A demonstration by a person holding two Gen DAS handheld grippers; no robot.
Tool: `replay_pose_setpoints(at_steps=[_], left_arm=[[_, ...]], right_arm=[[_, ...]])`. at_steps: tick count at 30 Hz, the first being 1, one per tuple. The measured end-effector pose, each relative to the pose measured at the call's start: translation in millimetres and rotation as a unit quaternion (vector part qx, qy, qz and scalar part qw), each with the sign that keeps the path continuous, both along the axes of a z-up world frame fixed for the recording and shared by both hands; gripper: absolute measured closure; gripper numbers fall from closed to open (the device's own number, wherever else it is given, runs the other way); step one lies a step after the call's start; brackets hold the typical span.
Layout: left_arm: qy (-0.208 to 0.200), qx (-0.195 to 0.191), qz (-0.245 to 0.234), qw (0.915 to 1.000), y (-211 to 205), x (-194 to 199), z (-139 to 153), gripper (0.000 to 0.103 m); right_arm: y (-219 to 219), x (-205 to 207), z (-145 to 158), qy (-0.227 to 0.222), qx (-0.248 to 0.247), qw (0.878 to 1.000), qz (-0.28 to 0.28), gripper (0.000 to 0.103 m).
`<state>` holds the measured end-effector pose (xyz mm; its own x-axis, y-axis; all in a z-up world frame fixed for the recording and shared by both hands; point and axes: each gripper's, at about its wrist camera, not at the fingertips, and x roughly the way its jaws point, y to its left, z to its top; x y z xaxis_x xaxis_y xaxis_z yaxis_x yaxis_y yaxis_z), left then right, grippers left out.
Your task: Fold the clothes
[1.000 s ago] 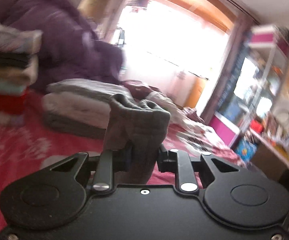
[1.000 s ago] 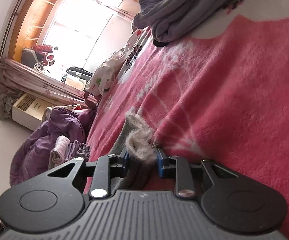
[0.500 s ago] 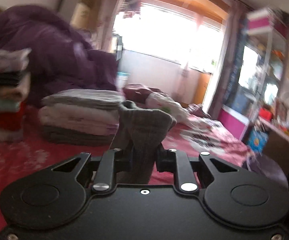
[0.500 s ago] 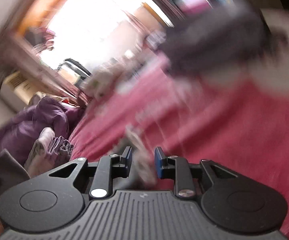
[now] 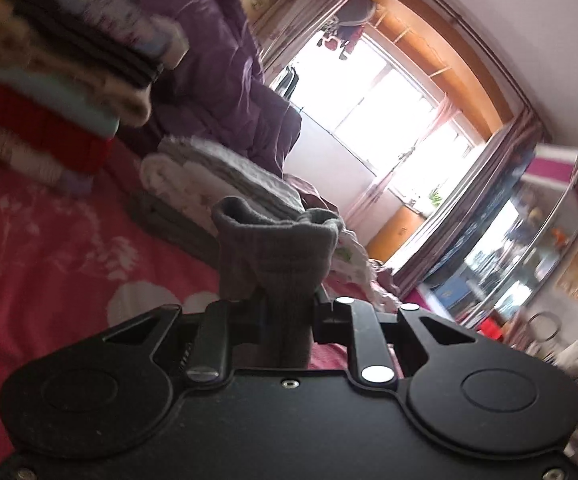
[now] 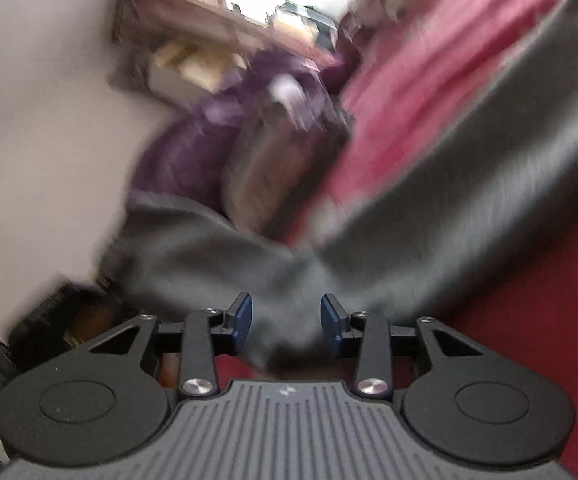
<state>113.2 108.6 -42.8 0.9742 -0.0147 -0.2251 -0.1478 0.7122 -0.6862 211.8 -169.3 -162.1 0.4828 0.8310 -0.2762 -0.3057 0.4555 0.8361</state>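
My left gripper [image 5: 287,314] is shut on a bunched fold of a grey knit garment [image 5: 279,244], held up above the red floral bedspread [image 5: 41,248]. In the right wrist view, which is motion-blurred, my right gripper [image 6: 286,320] is shut on the same grey garment [image 6: 429,220], which spreads up to the left and right from between its blue pads [image 6: 242,316]. The garment hangs between the two grippers.
A tall stack of folded clothes [image 5: 49,92] stands at the left on the bed. A lower folded pile [image 5: 209,184] lies behind the garment. A purple quilt [image 5: 217,60] is heaped behind them. A window [image 5: 373,120] and shelves [image 5: 529,248] are to the right.
Both grippers have lifted and swung. The right gripper has risen off the bedspread with the garment, which is now stretched across its view. The left view has tilted.
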Motion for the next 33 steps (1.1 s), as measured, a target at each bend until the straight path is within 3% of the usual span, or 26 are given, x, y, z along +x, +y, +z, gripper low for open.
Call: replay_pose_setpoints(at_steps=[1,5,11,13,17,25,27,29,33], left_arm=[[-0.002,-0.012,-0.002,0.9999,3,0,-3,0.085],[-0.009,-0.034,-0.006,0.9994,9,0,-3,0.085],[-0.04,-0.012,-0.052,0.9978,-20,4,21,0.085],[-0.05,0.001,-0.07,0.9963,-35,8,32,0.085],[-0.055,0.035,-0.112,0.9915,-74,20,45,0.085],[-0.028,0.085,-0.163,0.9825,-144,50,38,0.085],[-0.023,0.088,-0.155,0.9837,-145,51,40,0.085],[-0.023,0.087,-0.143,0.9856,-138,47,44,0.085],[-0.031,0.089,-0.119,0.9884,-114,25,52,0.085]], right_arm=[[4,-1,-7,0.001,-0.019,1.0,-0.003,0.075],[11,3,1,-0.006,-0.048,0.999,0.013,0.076],[-8,2,-3,0.039,0.009,0.999,0.009,0.074],[-23,2,-6,0.066,0.051,0.996,0.003,0.062],[-57,-1,-1,0.082,0.088,0.992,-0.033,0.05],[-137,7,8,0.085,0.161,0.974,-0.132,0.049],[-146,14,13,0.073,0.148,0.975,-0.146,0.049],[-143,21,15,0.068,0.127,0.98,-0.136,0.049],[-97,34,-1,0.121,0.188,0.973,-0.065,0.049]])
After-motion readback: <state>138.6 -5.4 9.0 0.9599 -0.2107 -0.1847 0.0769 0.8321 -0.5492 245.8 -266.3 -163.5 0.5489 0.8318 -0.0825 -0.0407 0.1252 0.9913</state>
